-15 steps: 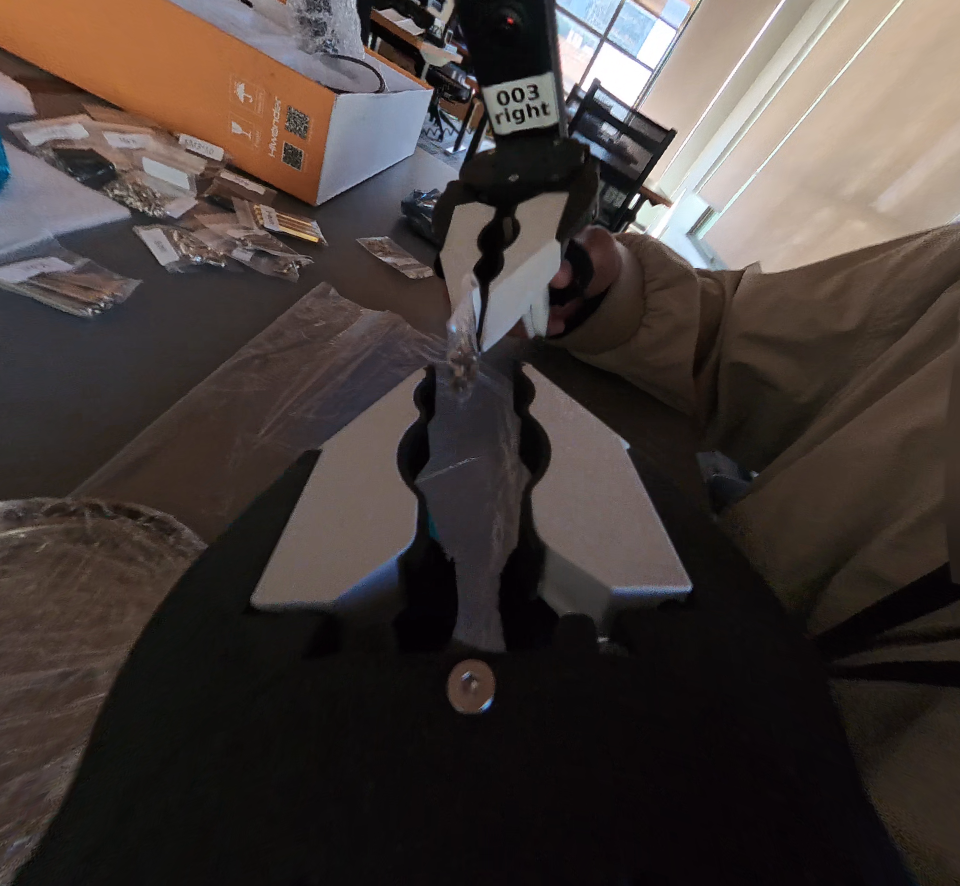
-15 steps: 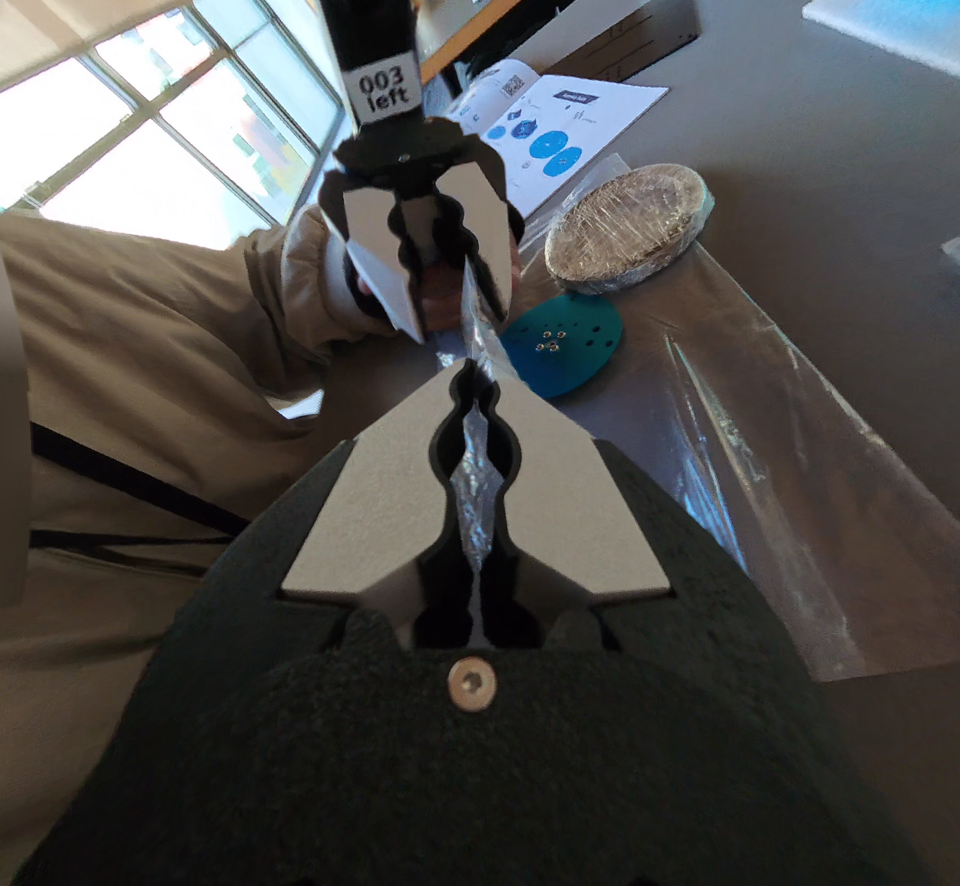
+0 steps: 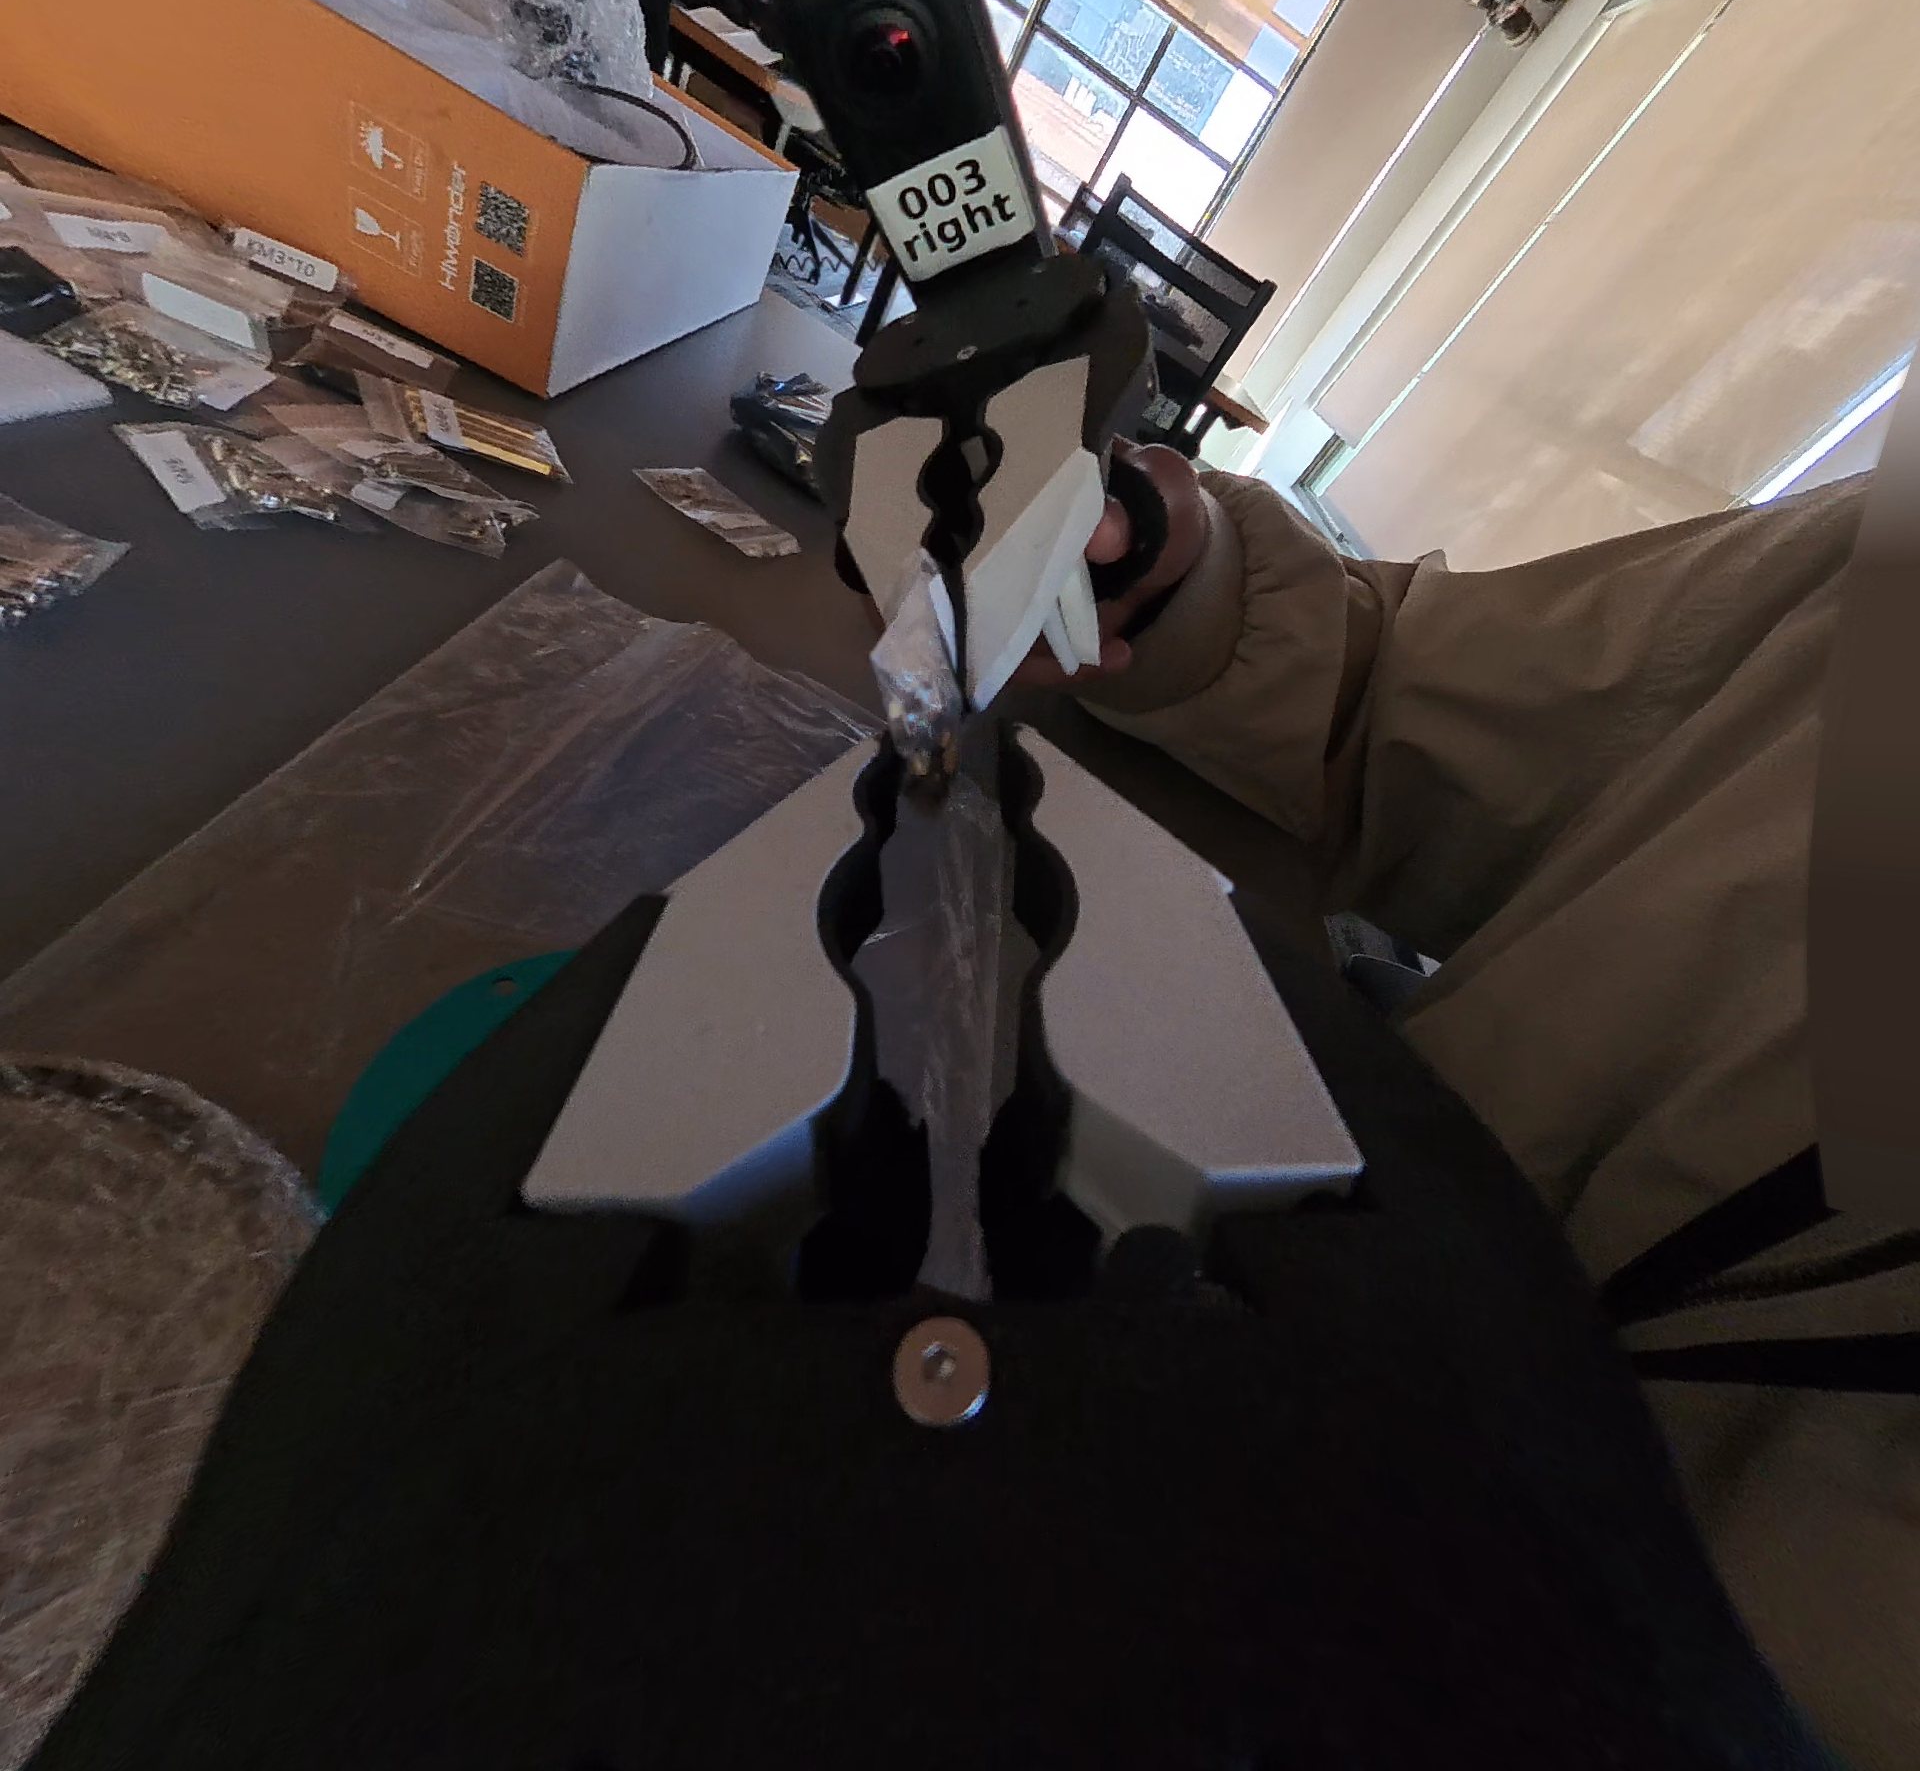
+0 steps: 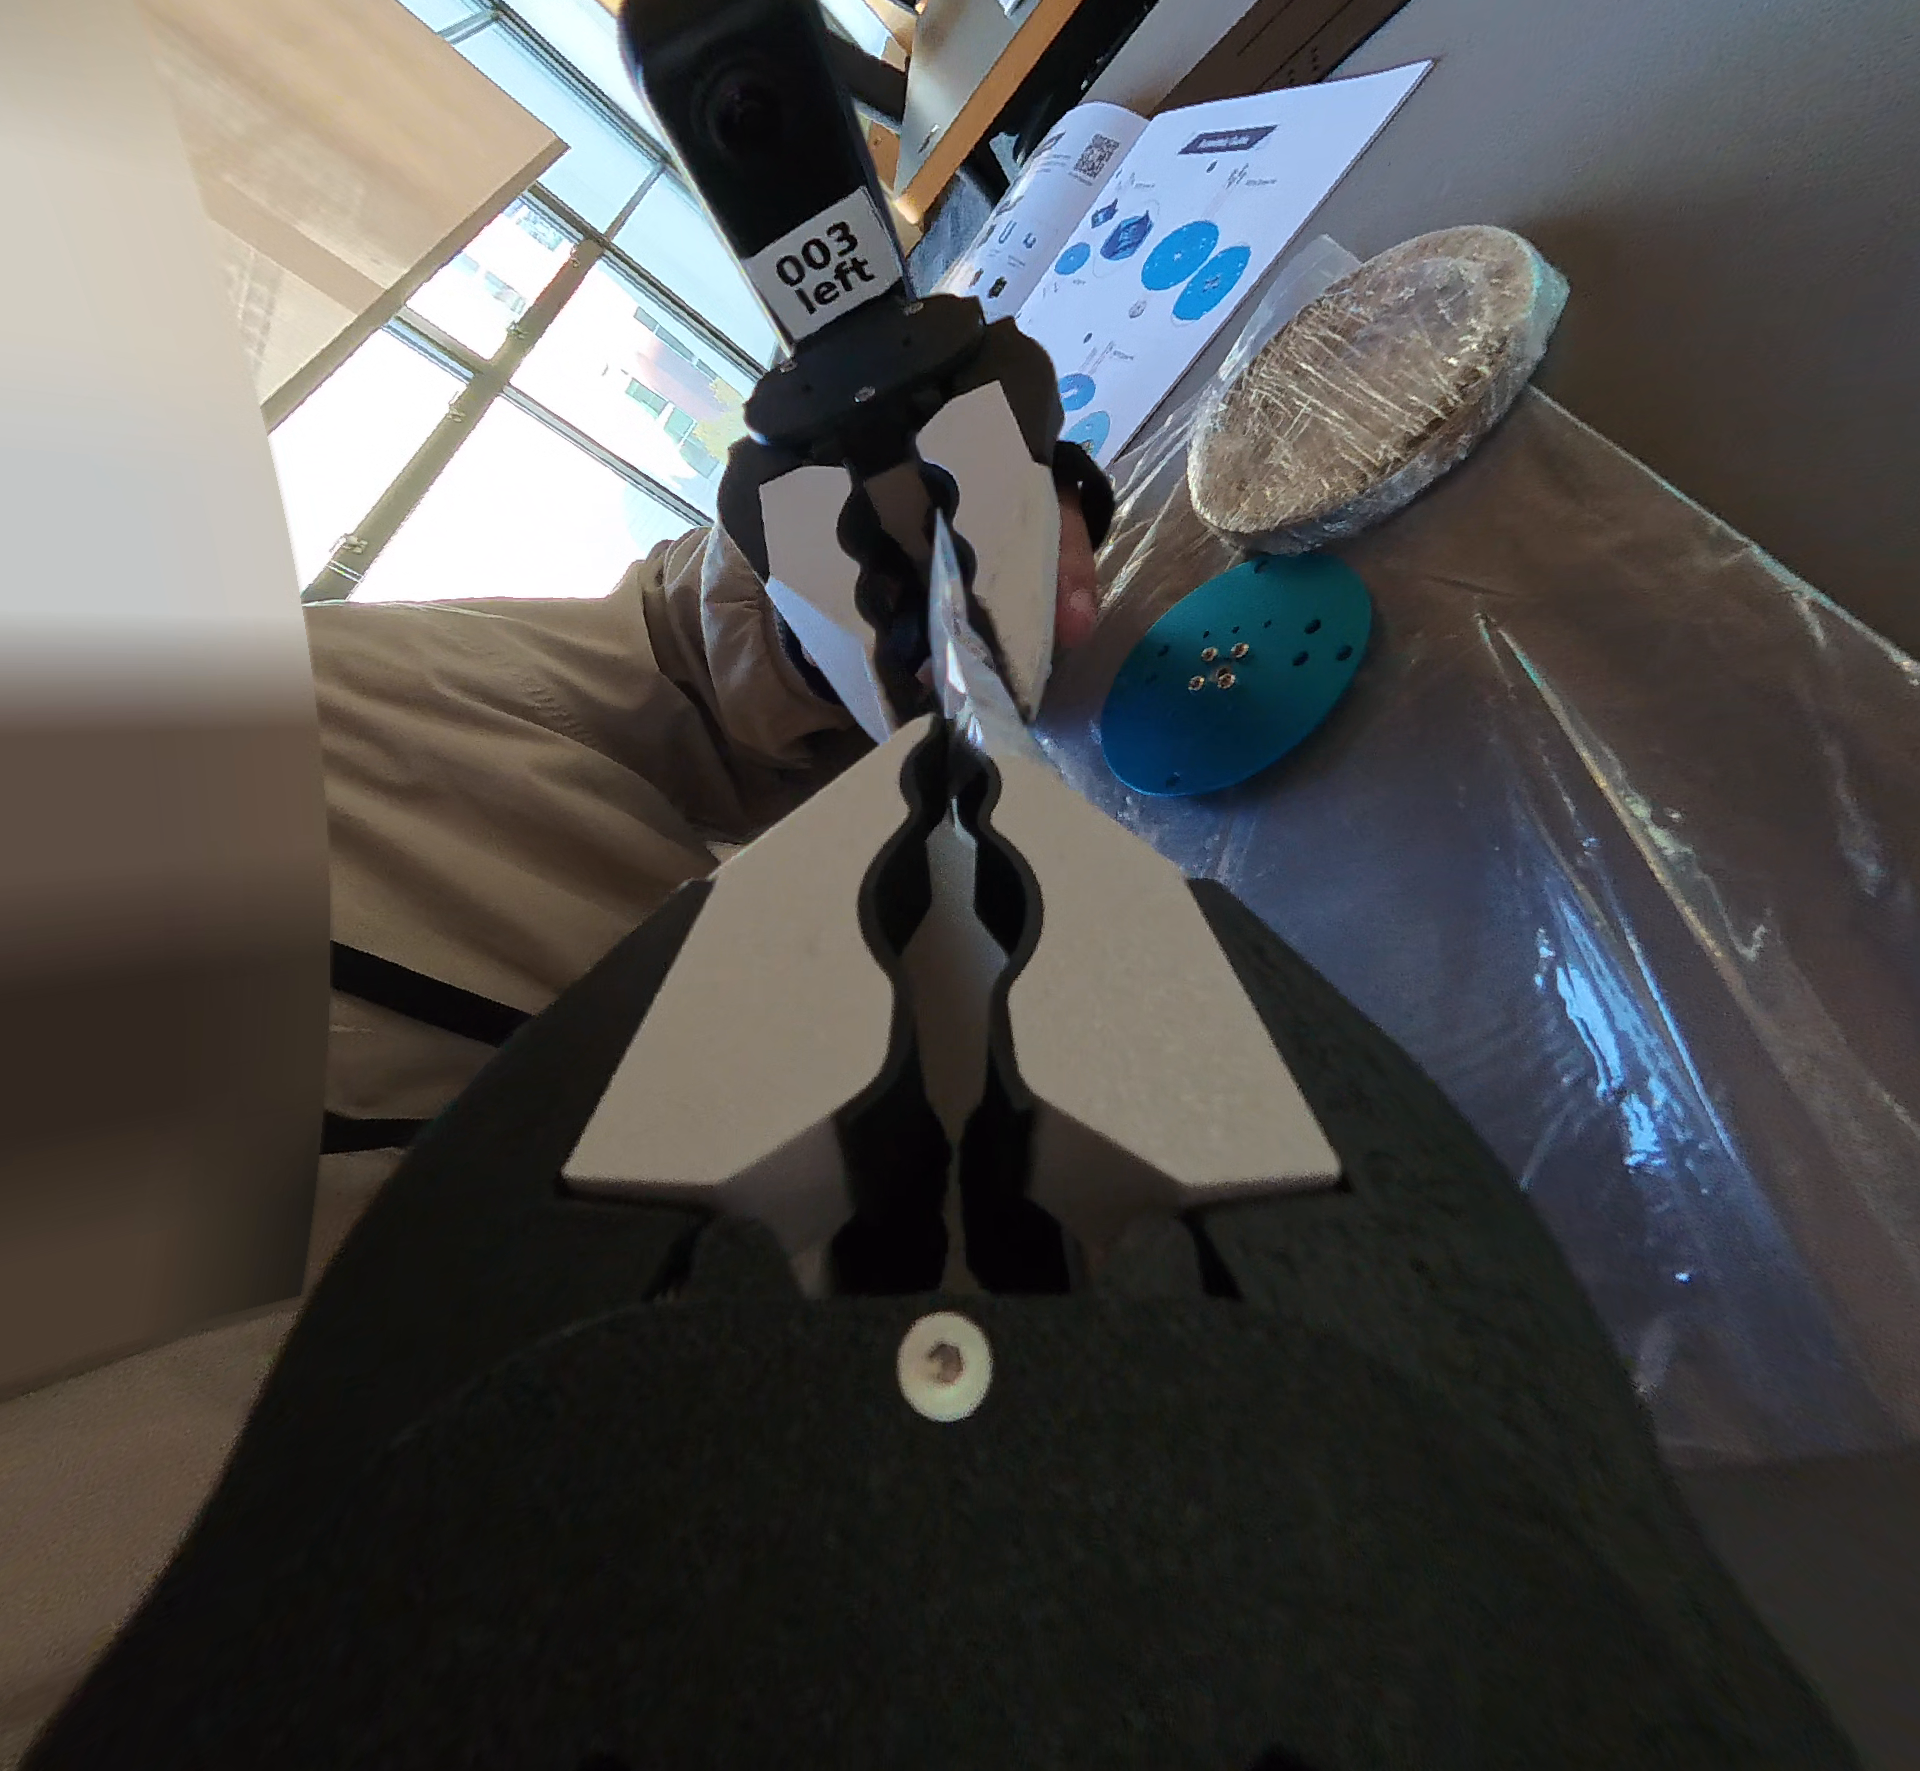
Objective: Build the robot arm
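At frame centre, your left gripper [image 3: 940, 765] and right gripper [image 4: 951, 734] both pinch one small clear plastic screw bag [image 3: 920, 682]; white printed labels [image 3: 951, 217] mark each.

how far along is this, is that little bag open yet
Done: four brass inserts already sit in the blue disc on the plastic sheet. In hand: the left gripper and right gripper both pinch the small clear bag, tips nearly touching. Left: no tear or opening is visible; hardware is still inside. The wrapped disc is untouched.

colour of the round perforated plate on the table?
Blue round plate; clearest in the right wrist view.
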A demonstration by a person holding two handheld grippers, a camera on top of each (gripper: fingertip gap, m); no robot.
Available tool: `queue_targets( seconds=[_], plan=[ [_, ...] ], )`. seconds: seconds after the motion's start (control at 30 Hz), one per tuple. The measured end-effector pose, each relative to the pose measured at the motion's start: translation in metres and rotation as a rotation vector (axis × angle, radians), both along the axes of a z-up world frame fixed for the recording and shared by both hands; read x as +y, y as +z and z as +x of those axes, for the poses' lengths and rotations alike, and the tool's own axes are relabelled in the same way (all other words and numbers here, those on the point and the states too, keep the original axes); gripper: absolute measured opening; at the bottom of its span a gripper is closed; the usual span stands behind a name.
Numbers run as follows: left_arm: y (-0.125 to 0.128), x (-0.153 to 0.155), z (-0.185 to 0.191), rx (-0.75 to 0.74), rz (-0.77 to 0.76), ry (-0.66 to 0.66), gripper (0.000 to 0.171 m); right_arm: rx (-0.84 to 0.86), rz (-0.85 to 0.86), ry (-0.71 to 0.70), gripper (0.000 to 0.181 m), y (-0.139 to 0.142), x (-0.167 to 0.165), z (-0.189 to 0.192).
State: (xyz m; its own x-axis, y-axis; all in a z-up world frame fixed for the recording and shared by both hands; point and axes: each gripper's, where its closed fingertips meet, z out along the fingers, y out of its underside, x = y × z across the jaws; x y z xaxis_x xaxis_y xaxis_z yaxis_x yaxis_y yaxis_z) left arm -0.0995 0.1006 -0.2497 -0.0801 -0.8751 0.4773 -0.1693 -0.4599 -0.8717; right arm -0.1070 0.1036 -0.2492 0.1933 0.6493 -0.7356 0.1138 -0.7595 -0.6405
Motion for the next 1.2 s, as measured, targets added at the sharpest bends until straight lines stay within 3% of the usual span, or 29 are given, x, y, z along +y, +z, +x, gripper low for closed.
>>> queue_targets(
  seconds=[0.27,0.5,0.6,0.73,0.83,1.2],
  plan=[
    [0.001,-0.002,0.002,-0.021,-0.046,-0.015,0.008,0.007,0.018,0.011,0.0,0.003,-0.002,-0.001],
    [0.01,0.001,-0.004,-0.087,-0.101,-0.025,0.008,0.065,0.081,0.032,0.014,0.019,-0.003,0.003],
    [0.016,-0.001,-0.006,-0.127,-0.143,-0.047,0.008,0.081,0.213,0.066,0.025,0.026,-0.009,0.003],
    [0.016,-0.003,-0.007,-0.132,-0.153,-0.062,0.006,-0.034,0.566,0.092,0.035,0.017,-0.013,0.001],
    [0.016,-0.002,-0.007,-0.131,-0.148,-0.055,0.007,-0.08,0.699,0.075,0.044,0.016,-0.014,-0.004],
    [0.013,-0.001,-0.007,-0.109,-0.113,-0.043,0.007,-0.099,0.678,0.108,0.043,0.014,-0.017,-0.001]
  ],
)
